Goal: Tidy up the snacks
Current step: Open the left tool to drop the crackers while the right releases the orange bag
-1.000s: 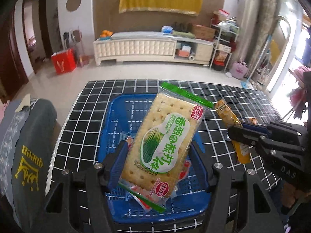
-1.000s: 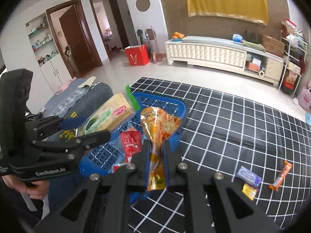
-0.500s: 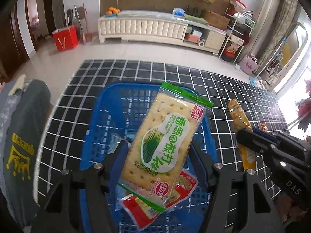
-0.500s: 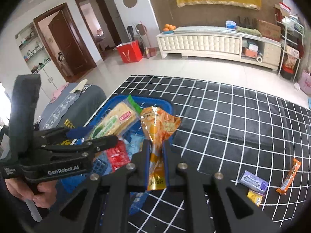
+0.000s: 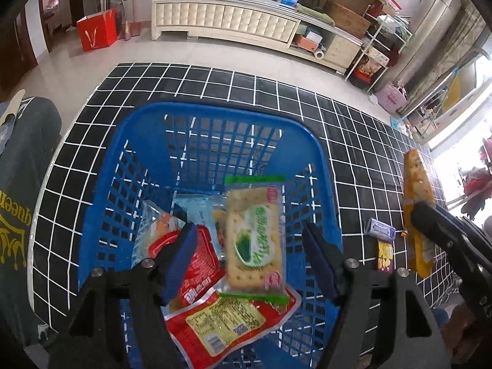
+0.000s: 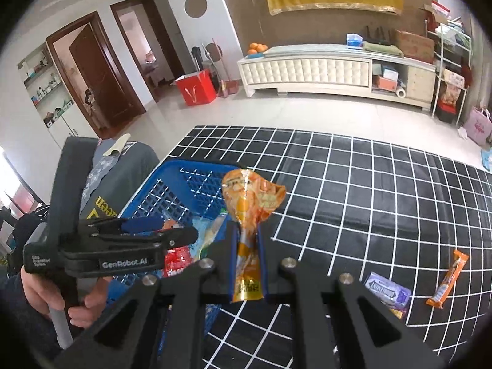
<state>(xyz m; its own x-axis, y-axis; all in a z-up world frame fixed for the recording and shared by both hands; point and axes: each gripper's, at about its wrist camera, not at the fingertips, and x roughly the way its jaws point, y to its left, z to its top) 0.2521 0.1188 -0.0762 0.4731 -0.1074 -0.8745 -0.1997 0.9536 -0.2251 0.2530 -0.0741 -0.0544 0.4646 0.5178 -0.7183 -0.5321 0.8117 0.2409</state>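
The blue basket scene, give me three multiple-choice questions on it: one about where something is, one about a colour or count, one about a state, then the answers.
1. Where is the cracker packet?
A. On the checked mat
B. Over the snacks inside the blue basket
C. Between the right gripper's fingers

2. What colour is the packet that the right gripper holds?
A. Orange
B. Green
C. Purple

3. What state is the left gripper in?
A. Shut on the cracker packet
B. Open, gripping nothing
C. Shut on the red packet

Answers:
1 B: the cracker packet shows within the basket walls, above the red packet.
2 A: the orange packet is pinched between the right fingers.
3 B: its fingers stand wide apart, clear of the cracker packet.
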